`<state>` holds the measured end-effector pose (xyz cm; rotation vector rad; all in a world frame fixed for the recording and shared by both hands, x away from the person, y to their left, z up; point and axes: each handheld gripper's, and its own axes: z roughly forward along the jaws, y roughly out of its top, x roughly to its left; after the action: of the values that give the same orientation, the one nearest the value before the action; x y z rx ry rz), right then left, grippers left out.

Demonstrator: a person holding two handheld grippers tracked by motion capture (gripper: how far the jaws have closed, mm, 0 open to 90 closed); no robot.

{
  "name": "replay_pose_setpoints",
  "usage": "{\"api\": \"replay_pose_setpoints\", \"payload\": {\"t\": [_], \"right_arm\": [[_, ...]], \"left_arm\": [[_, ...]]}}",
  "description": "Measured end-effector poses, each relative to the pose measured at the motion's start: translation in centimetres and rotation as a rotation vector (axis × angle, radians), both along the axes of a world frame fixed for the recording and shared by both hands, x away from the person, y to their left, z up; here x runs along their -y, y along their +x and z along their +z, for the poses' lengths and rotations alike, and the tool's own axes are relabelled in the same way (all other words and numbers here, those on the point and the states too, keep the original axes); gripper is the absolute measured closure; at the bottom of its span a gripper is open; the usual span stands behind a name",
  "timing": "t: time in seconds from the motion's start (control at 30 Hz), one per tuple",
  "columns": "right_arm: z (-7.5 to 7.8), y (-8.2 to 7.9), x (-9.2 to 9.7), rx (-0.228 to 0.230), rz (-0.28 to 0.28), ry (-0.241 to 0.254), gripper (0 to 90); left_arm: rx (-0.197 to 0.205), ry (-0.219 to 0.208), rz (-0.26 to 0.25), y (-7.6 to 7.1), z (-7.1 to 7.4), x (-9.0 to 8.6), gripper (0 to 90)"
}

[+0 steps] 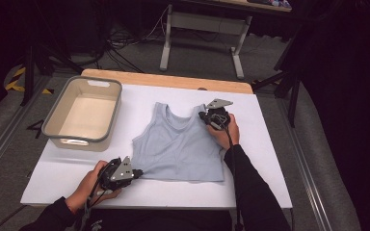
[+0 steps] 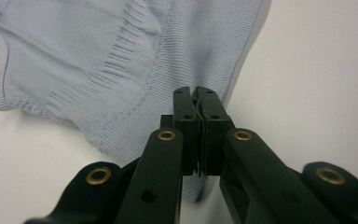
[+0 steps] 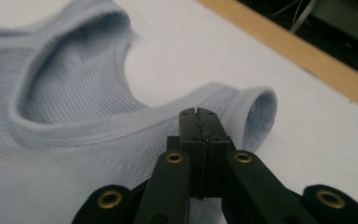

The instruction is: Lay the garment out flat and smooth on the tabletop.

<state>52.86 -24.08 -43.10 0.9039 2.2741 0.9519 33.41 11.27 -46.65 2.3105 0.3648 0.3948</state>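
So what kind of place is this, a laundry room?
More likely a lab or recording studio: a white-topped table under a fixed camera, loose cables on a dark floor, and a person working a pale blue tank top with handheld tools.

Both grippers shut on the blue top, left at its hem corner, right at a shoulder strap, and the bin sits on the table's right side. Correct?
Not quite: the bin sits on the table's left side, as the high view shows. The rest holds: left gripper is shut on the top's hem corner, right gripper on a shoulder strap.
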Motion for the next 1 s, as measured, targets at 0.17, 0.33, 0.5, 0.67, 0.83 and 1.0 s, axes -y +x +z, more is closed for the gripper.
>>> {"api": "replay_pose_setpoints", "payload": {"t": [0.17, 0.33, 0.5, 0.67, 0.83, 1.0], "right_arm": [[-1.9, 1.1, 0.4, -0.052, -0.048, -0.035, 90.0], [-2.3, 1.5, 1.4, -0.039, -0.114, -0.070, 90.0], [-1.7, 1.3, 2.2, -0.019, -0.141, -0.032, 90.0], [0.5, -0.4, 2.5, 0.044, -0.122, 0.035, 90.0], [2.2, -5.2, 1.8, 0.067, 0.027, 0.062, 89.2], [1.7, -8.2, 2.0, 0.056, 0.086, 0.051, 88.8]], "left_arm": [[0.004, -0.002, 0.000, 0.0, 0.0, 0.1, 88.0], [0.010, 0.007, 0.002, -0.2, 0.0, 0.2, 87.8], [0.049, -0.094, 0.019, 0.1, 1.6, -0.3, 76.6], [0.094, -0.151, 0.084, 1.5, 3.0, -0.3, 68.4], [0.106, -0.150, 0.167, 4.3, 2.9, 1.0, 56.7], [0.109, -0.110, 0.205, 6.7, 2.2, 2.9, 52.9]]}}
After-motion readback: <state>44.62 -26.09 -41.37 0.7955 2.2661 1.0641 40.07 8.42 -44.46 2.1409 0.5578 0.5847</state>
